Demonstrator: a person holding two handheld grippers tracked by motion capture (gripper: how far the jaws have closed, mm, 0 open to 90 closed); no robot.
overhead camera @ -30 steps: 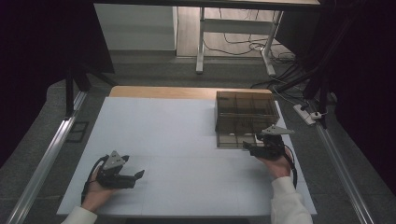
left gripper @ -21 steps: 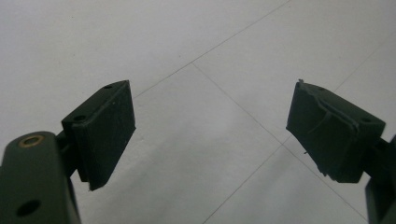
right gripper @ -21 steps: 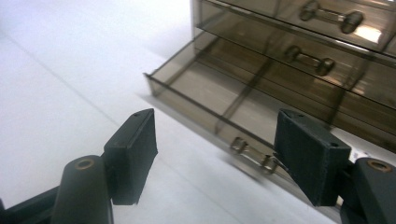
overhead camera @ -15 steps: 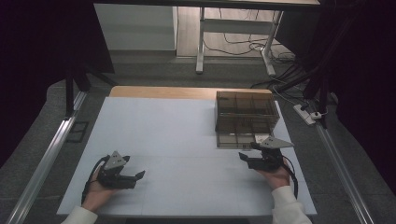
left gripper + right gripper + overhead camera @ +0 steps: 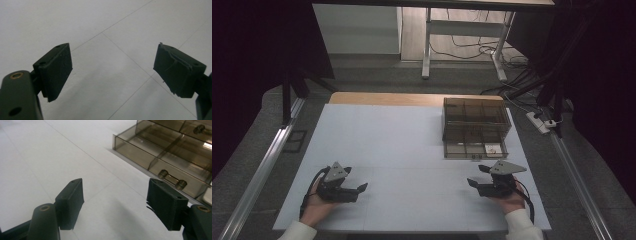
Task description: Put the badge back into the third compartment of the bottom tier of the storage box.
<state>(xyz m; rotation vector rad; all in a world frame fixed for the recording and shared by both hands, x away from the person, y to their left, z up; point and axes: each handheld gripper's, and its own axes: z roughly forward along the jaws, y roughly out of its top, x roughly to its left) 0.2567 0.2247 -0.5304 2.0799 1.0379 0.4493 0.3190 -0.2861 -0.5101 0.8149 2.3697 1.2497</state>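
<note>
On the left of the high view, the left tongs (image 5: 357, 190) rest low over the white desk (image 5: 412, 150), held in the person's left hand (image 5: 317, 205) near the front edge. In the left gripper view the two black pads (image 5: 56, 70) stand spread wide with only bare desk surface and its thin seam lines between them; they pinch nothing.

Toward the right of the high view, the right tongs (image 5: 477, 182) sit in the person's right hand (image 5: 510, 200), also close to the front edge, with the grey three-cornered plate on top. Their jaws have just been opening, and in the right gripper view they stand apart with nothing between the pads (image 5: 71, 202), only white desk.

Just beyond the right tongs, at the right side of the desk, stands a smoky clear drawer box (image 5: 476, 120). Its lowest drawer (image 5: 474, 149) is pulled out toward the person, and a small white piece (image 5: 492, 148) lies in its right compartment. In the right gripper view a small metal part (image 5: 172, 180) lies in the drawer's near compartment.
</note>
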